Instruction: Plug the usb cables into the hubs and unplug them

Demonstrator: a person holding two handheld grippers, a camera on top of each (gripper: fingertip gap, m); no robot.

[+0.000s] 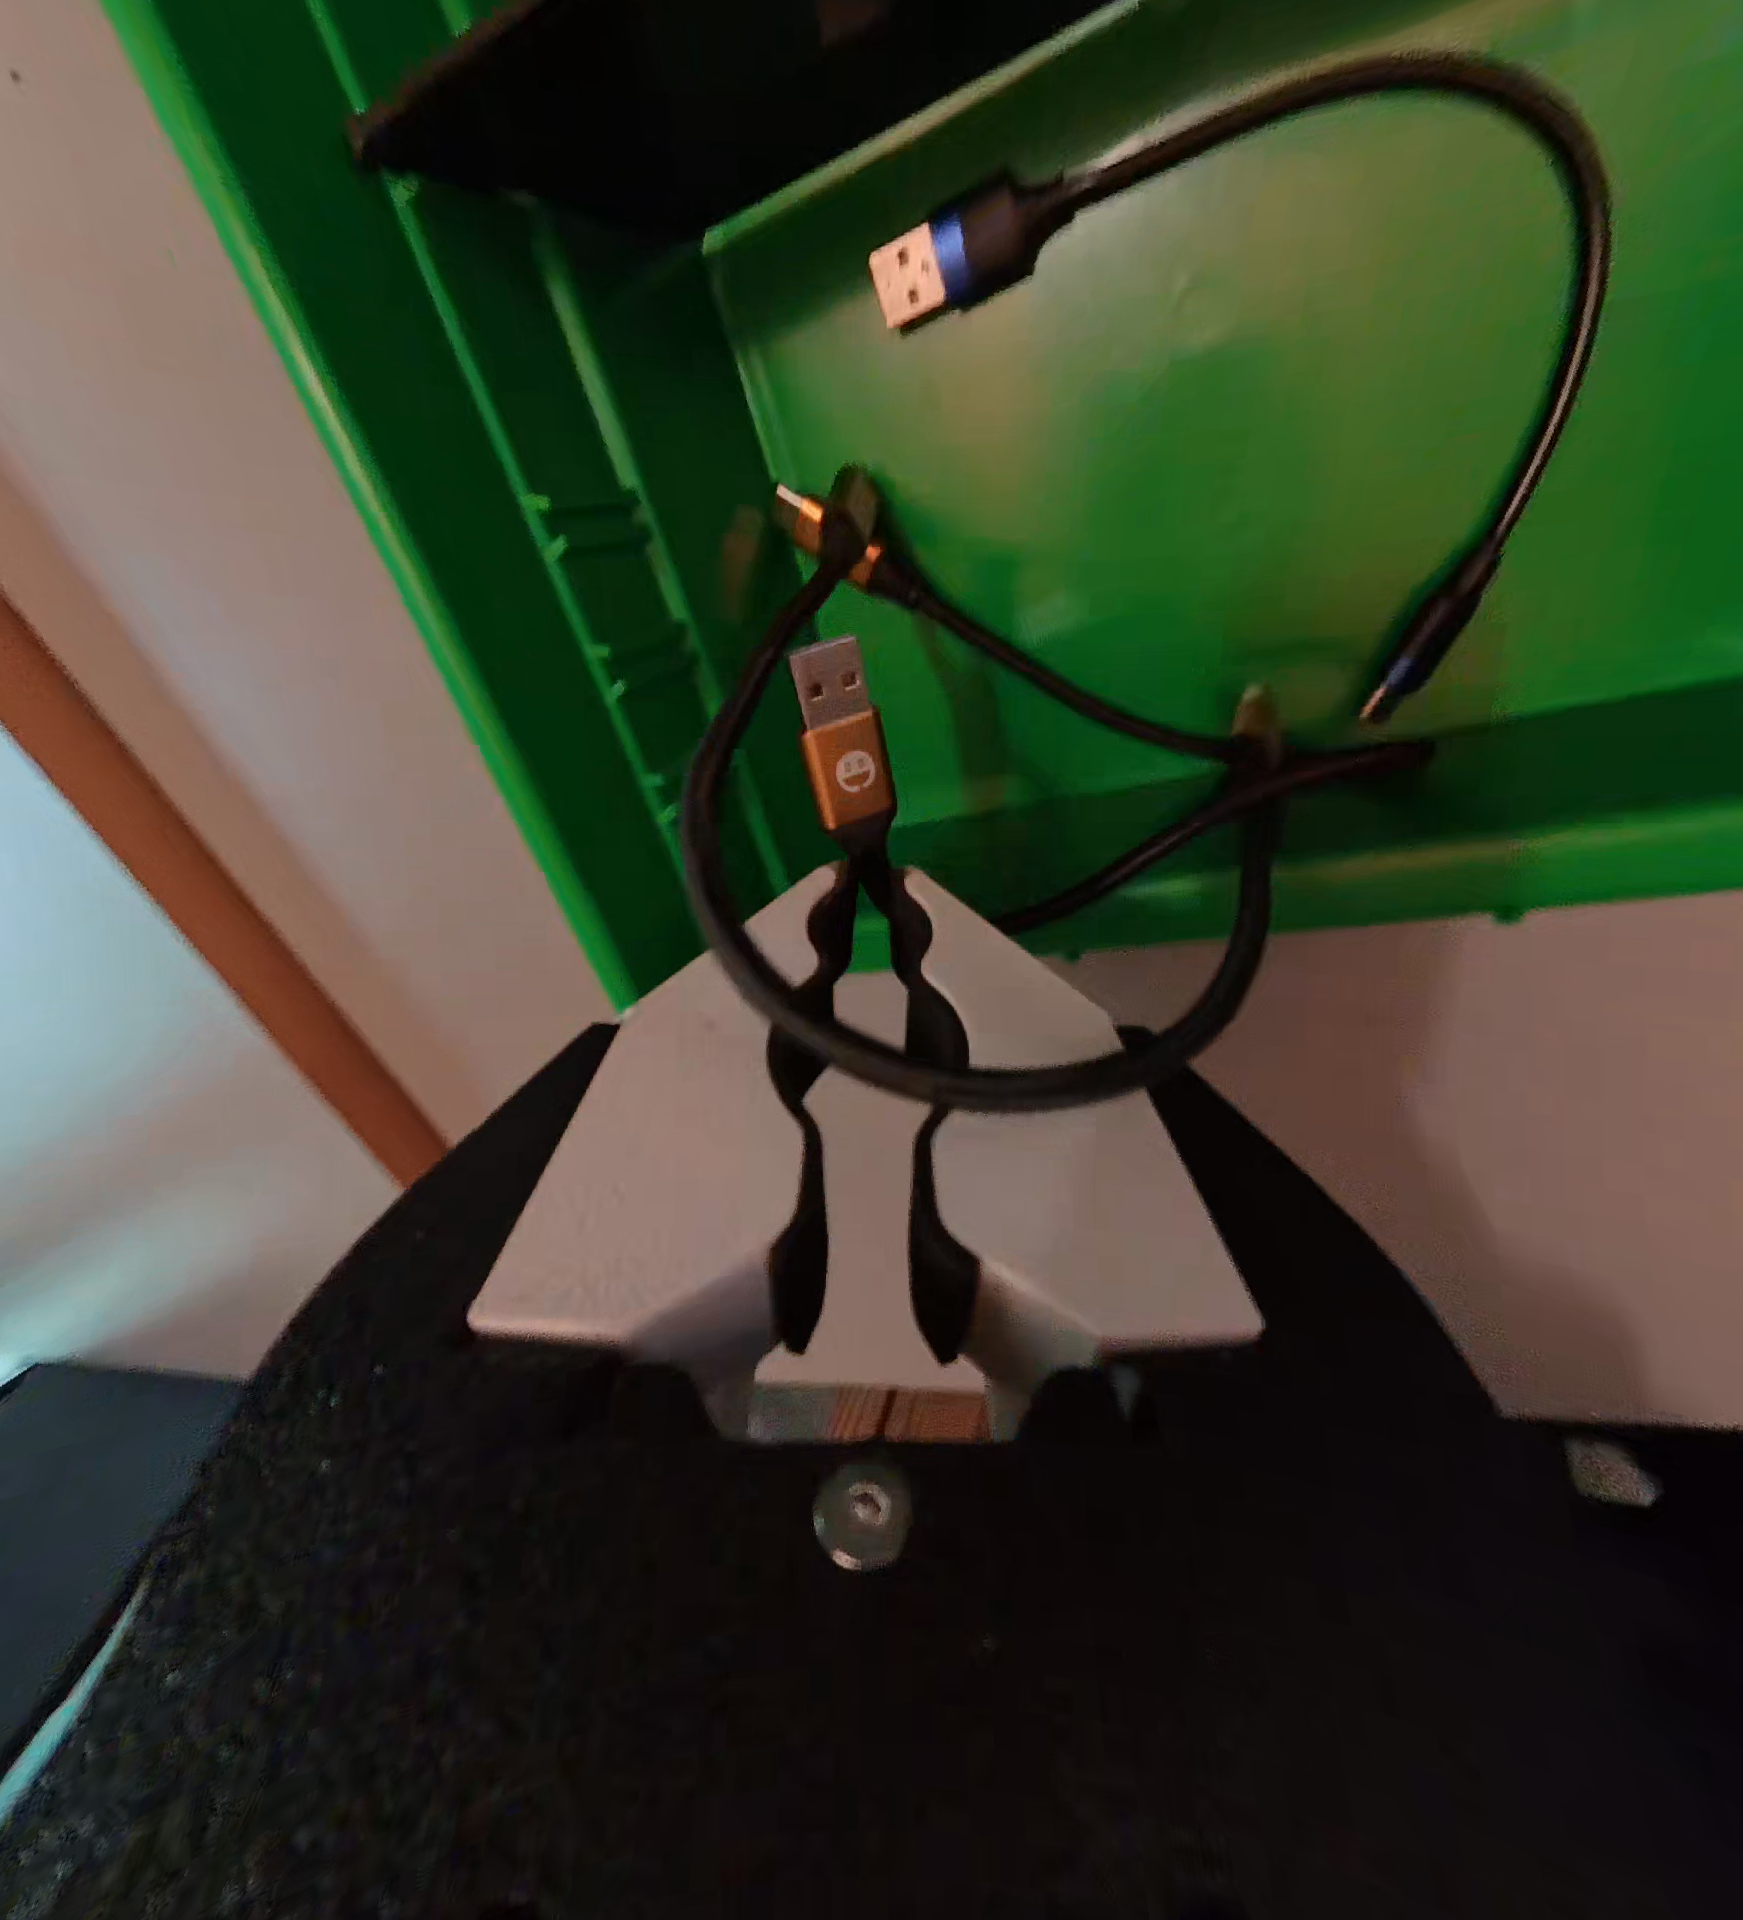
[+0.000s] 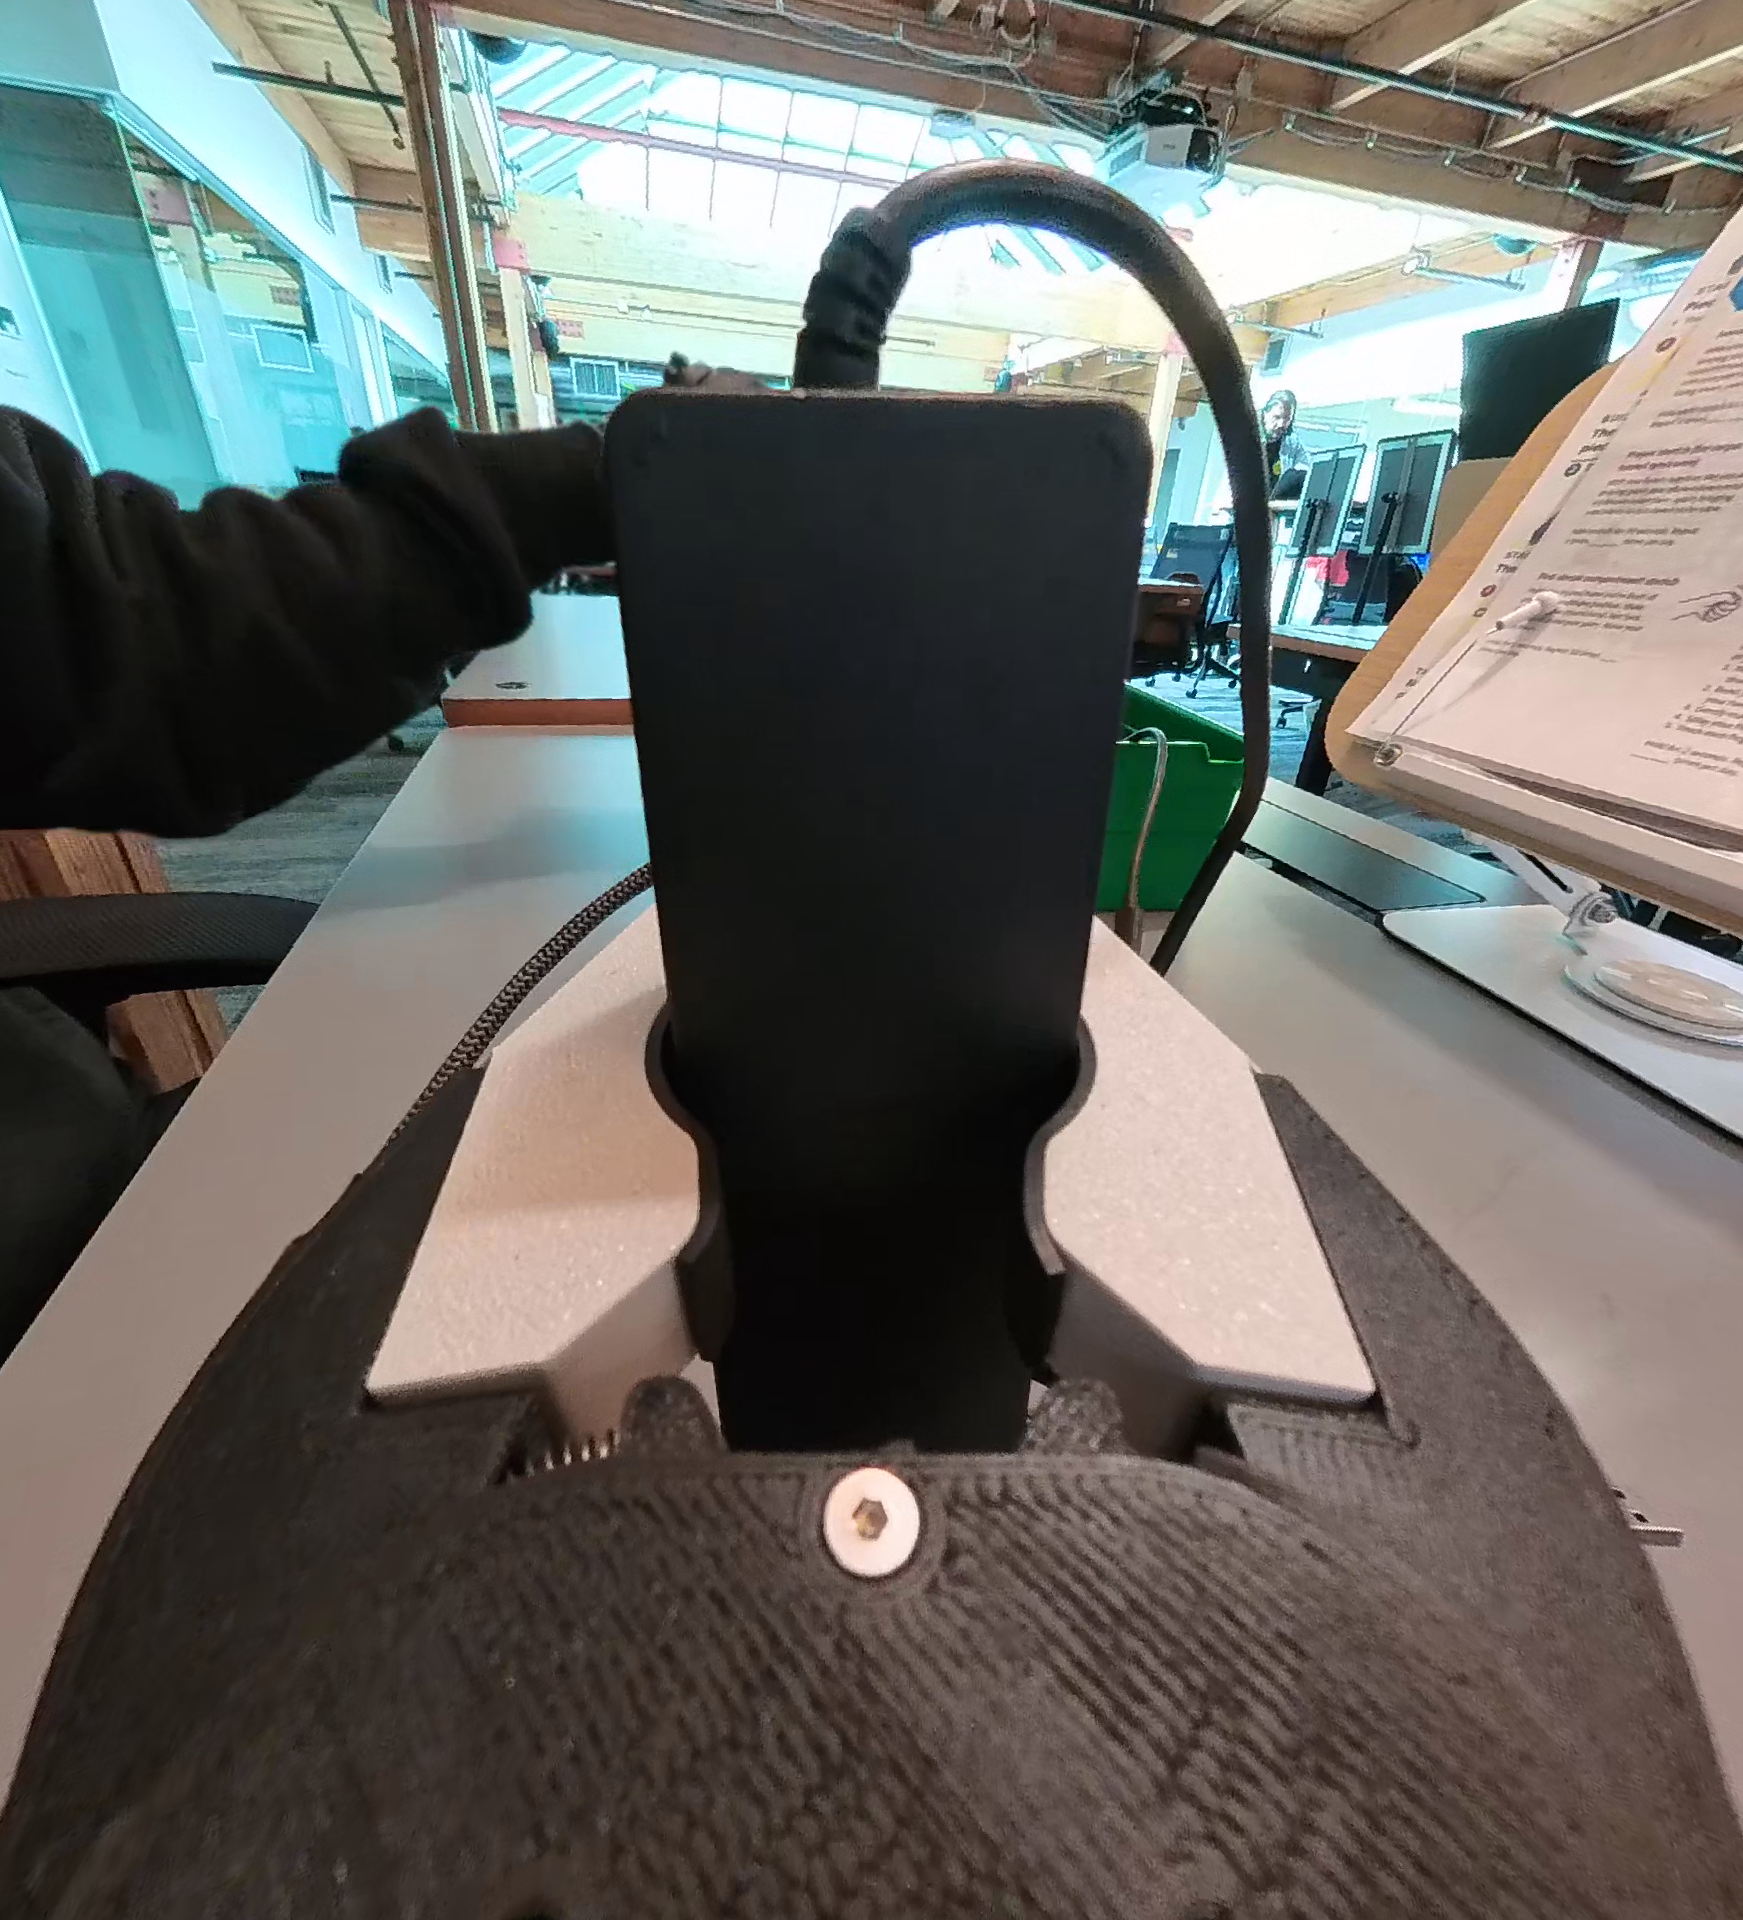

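In the left wrist view my left gripper (image 1: 862, 883) is shut on the black cable just behind an orange USB-A plug (image 1: 843, 732), which sticks up past the fingertips. The cable loops round the fingers and its other orange-tipped ends (image 1: 831, 525) hang over the green bin (image 1: 1210, 468). A second black cable with a blue-banded USB-A plug (image 1: 950, 265) lies in the bin. In the right wrist view my right gripper (image 2: 872, 1039) is shut on a flat black hub (image 2: 877, 727), held upright, with its thick black lead (image 2: 1106, 239) arching off the top to the right.
A white table (image 2: 1469, 1195) lies under the right gripper, with a green bin (image 2: 1173, 790) behind the hub. A tilted stand with printed pages (image 2: 1625, 571) stands at right. A person's black sleeve (image 2: 171, 623) reaches across at left. A black tray (image 1: 638, 94) lies at the bin's far end.
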